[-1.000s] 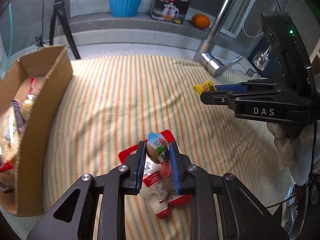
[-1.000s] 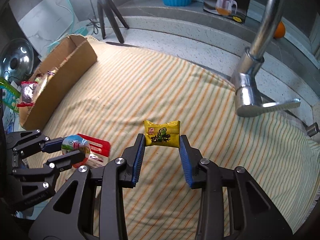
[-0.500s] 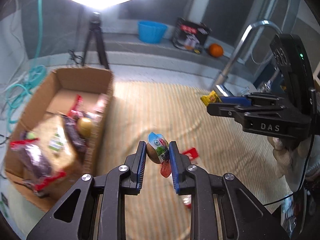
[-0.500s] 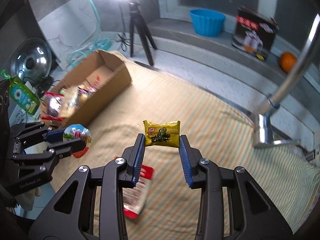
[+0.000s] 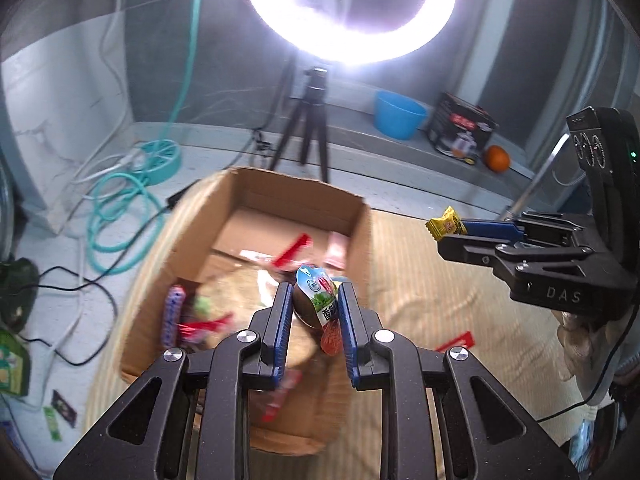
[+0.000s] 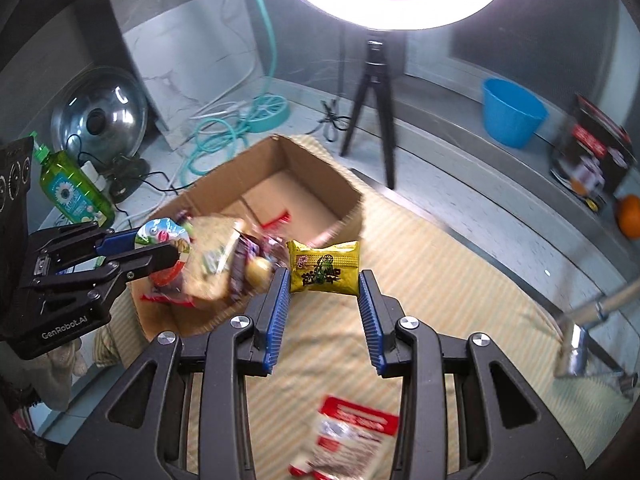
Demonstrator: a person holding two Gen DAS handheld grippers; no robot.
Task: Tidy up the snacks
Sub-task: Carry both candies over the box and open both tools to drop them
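My left gripper (image 5: 313,300) is shut on a small round snack cup (image 5: 316,300) with a blue, green and red lid, held over the near part of the open cardboard box (image 5: 360,236). That same cup (image 6: 160,234) appears at the left of the right wrist view, above the box's near end. My right gripper (image 6: 323,286) is shut on a yellow snack packet (image 6: 323,270), held above the striped cloth just right of the cardboard box (image 6: 288,156). From the left wrist view the yellow packet (image 5: 445,224) sticks out of the right gripper's tips. Several snacks lie in the box.
A red and white snack pouch (image 6: 344,436) lies on the striped cloth (image 6: 460,280) below the right gripper. Behind the box stand a ring light on a tripod (image 6: 372,80), a blue bowl (image 6: 512,114), a black carton (image 6: 592,160) and an orange (image 6: 630,216). A faucet (image 6: 576,344) is at right.
Both grippers have risen and swung left with their snacks, from over the cloth toward the box. The box now fills the middle of both views; the pouch stays behind on the cloth.
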